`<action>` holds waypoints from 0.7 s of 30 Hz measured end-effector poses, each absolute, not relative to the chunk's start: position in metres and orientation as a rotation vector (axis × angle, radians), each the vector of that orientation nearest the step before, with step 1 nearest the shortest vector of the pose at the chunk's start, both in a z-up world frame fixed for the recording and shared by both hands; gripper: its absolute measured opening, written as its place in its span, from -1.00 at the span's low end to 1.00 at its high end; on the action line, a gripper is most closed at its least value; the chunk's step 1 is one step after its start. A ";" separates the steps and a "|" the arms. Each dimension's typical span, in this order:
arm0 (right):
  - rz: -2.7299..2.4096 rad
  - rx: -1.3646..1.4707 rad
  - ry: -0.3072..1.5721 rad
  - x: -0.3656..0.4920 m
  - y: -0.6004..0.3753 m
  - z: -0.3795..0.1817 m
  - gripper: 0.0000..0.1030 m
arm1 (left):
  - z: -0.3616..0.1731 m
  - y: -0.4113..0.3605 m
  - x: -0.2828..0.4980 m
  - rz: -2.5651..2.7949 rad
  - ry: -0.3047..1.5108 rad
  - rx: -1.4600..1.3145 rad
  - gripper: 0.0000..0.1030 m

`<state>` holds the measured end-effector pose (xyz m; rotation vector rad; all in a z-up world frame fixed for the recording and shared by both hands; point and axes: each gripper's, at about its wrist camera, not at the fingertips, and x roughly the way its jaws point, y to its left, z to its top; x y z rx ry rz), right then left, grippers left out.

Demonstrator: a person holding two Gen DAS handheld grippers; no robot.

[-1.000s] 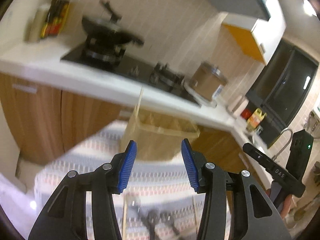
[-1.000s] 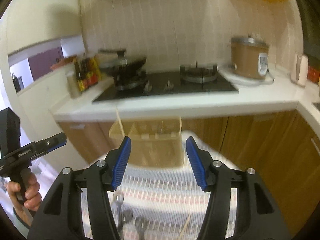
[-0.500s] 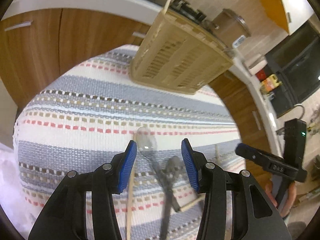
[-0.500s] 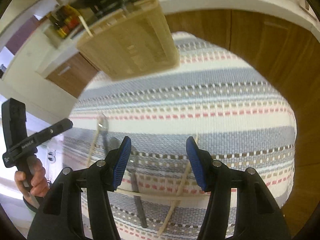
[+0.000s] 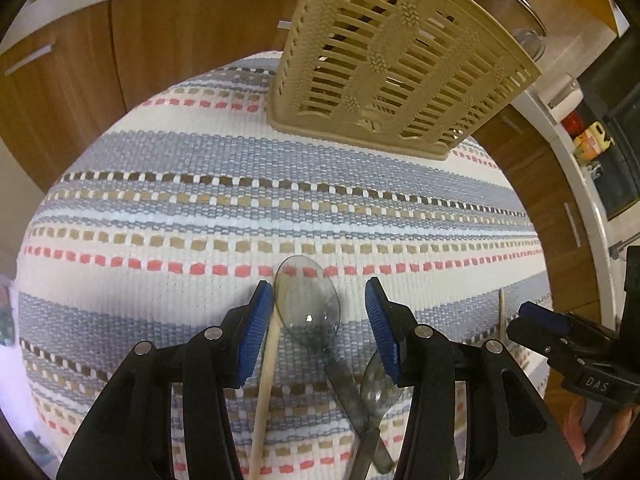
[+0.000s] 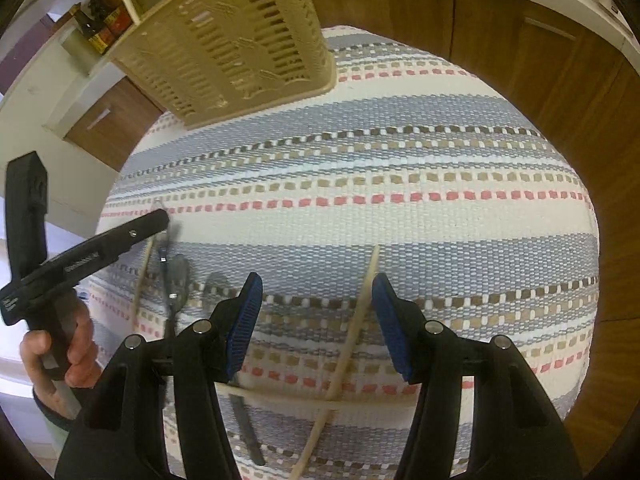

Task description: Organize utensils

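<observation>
1. The utensils lie loose on a striped woven cloth point(image 5: 240, 200) that covers the tabletop. A large spoon point(image 5: 308, 304) rests bowl-up, with a smaller spoon point(image 5: 378, 380) crossing its handle and a wooden chopstick point(image 5: 268, 372) just beside its bowl.
2. The left gripper point(image 5: 320, 320) hovers over the large spoon, fingers spread with the bowl between them, pinching nothing.
3. The right gripper point(image 6: 316, 320) is likewise spread and empty. A second chopstick point(image 6: 352, 332) lies between its fingers, and another chopstick point(image 6: 320, 402) crosses under it.
4. The beige slotted basket point(image 5: 400, 64), the likely destination, stands at the cloth's far edge, well apart from the utensils.
5. Risks, as I judge them:
   - Closing on the wide, curved spoon bowl may let it slip or pivot out.
   - The neighbouring chopstick could be caught along with it.
   - Lifting may drag the crossed smaller spoon.
   - The thin chopstick may roll on the soft weave as the right fingers close.
</observation>
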<state>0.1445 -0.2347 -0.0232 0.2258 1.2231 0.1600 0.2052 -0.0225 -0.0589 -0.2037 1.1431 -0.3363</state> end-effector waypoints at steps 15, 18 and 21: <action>0.173 0.211 1.254 0.148 -0.230 -0.040 0.04 | -0.064 -0.081 0.209 -0.272 1.098 -0.018 -0.10; 0.170 0.239 1.251 0.148 -0.236 -0.041 0.04 | -0.064 -0.096 0.209 -0.232 1.078 0.043 -0.09; 0.169 0.260 1.263 0.150 -0.243 -0.041 0.04 | -0.066 -0.111 0.209 -0.208 1.067 0.097 -0.04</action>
